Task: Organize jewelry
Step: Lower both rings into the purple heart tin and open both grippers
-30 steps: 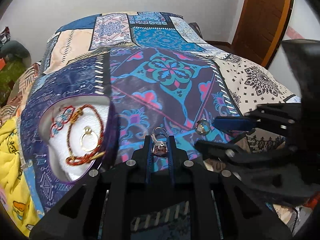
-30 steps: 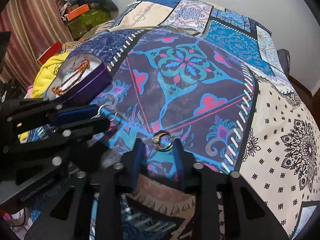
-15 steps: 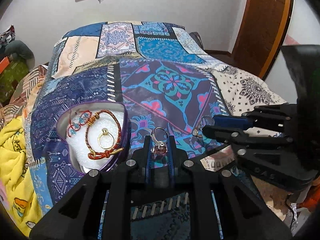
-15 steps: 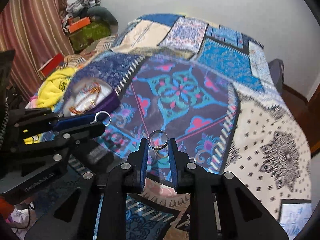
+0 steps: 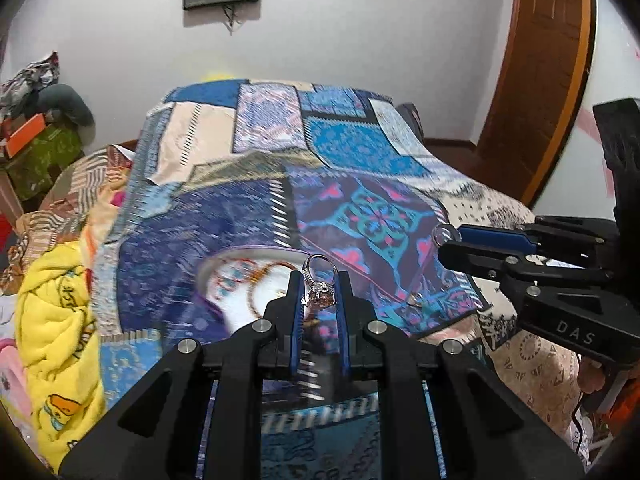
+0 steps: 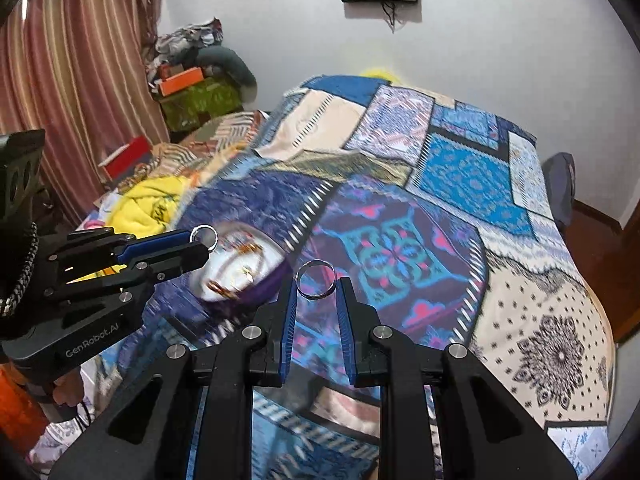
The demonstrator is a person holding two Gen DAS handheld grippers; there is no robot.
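My left gripper [image 5: 320,280] is shut on a silver ring with a stone [image 5: 320,294], held above the patchwork quilt [image 5: 360,148]. Just behind its fingers sits the purple tin [image 5: 208,268], white inside, with red and gold bracelets; its image is blurred. My right gripper [image 6: 316,284] is shut on a plain silver band [image 6: 315,279], also off the quilt. In the right wrist view the tin [image 6: 268,288] lies to the left of its fingers, with the left gripper [image 6: 202,246] in front of the tin. The right gripper [image 5: 444,240] shows at the right of the left wrist view.
A small shiny piece [image 5: 414,299] lies on the quilt below the right gripper. A yellow blanket [image 5: 60,320] is bunched at the bed's left edge. Boxes and clutter [image 6: 188,88] stand by the striped curtain [image 6: 60,80]. A wooden door [image 5: 540,80] is at the right.
Both grippers have risen from the quilt, each keeping its ring. In the left wrist view the tin has shifted from the left to right behind the fingers.
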